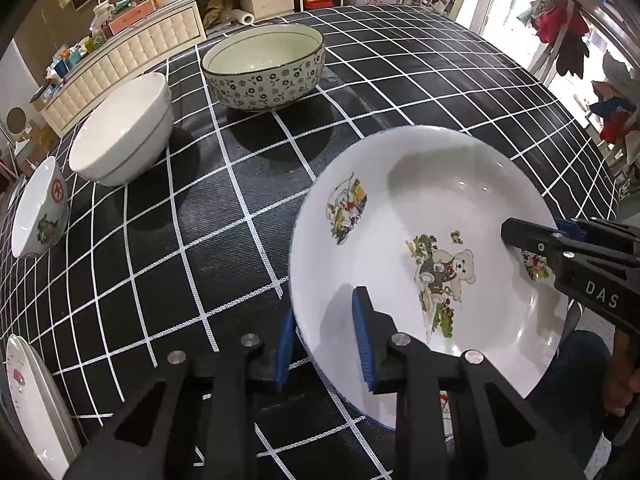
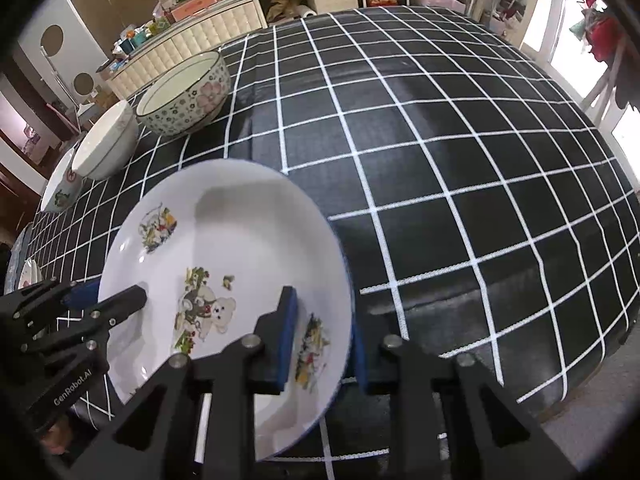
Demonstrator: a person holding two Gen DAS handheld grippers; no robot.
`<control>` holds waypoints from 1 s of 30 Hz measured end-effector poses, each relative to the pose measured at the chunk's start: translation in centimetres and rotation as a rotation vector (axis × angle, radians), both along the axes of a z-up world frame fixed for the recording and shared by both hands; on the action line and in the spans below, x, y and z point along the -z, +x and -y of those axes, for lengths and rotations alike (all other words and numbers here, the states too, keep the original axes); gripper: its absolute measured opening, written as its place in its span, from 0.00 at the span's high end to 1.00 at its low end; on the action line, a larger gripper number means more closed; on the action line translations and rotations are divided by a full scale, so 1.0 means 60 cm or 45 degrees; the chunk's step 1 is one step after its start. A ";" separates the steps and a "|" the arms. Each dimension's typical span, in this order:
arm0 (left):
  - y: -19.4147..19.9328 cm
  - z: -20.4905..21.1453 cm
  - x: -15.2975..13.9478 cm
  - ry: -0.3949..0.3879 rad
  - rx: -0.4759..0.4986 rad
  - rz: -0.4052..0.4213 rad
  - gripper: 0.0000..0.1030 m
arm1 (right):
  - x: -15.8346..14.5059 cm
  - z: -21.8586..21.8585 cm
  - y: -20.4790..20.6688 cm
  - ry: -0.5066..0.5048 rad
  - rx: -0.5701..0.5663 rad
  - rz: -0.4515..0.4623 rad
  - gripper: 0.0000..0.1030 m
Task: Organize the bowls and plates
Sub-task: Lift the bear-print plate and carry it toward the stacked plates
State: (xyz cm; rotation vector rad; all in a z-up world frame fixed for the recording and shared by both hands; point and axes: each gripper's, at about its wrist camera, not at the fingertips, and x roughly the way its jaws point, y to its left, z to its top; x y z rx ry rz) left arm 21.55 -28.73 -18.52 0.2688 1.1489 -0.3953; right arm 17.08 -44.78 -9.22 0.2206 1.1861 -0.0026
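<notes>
Left wrist view, bear plate (image 1: 420,208) face up, tilted, left gripper (image 1: 326,344) pinching its near-left rim, right gripper (image 2: 322,344) pinching its right rim.

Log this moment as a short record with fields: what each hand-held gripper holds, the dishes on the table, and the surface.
held item: bear plate, gripped from both sides
left hand-held gripper: pads straddle the plate's left rim
right hand-held gripper: pads straddle the plate's right rim
bowls: flowered bowl, white bowl, small printed bowl, in a row at left
other plate: pink-print plate, at the near left edge
surface: black checked tablecloth
</notes>
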 end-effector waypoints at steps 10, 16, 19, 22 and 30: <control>-0.006 -0.006 -0.006 -0.011 0.018 0.001 0.77 | -0.009 -0.013 0.001 -0.037 0.012 0.011 0.72; -0.011 -0.012 -0.028 0.016 0.015 0.034 0.77 | -0.022 -0.020 -0.001 -0.005 0.016 0.032 0.72; -0.016 -0.019 -0.045 0.017 0.023 0.056 0.77 | -0.034 -0.029 0.000 0.025 0.016 0.049 0.72; -0.013 -0.038 -0.059 0.014 0.010 0.071 0.77 | -0.049 -0.050 0.004 0.027 0.005 0.070 0.72; -0.024 -0.129 -0.103 -0.021 -0.087 0.104 0.77 | -0.093 -0.147 0.021 0.035 -0.113 0.115 0.72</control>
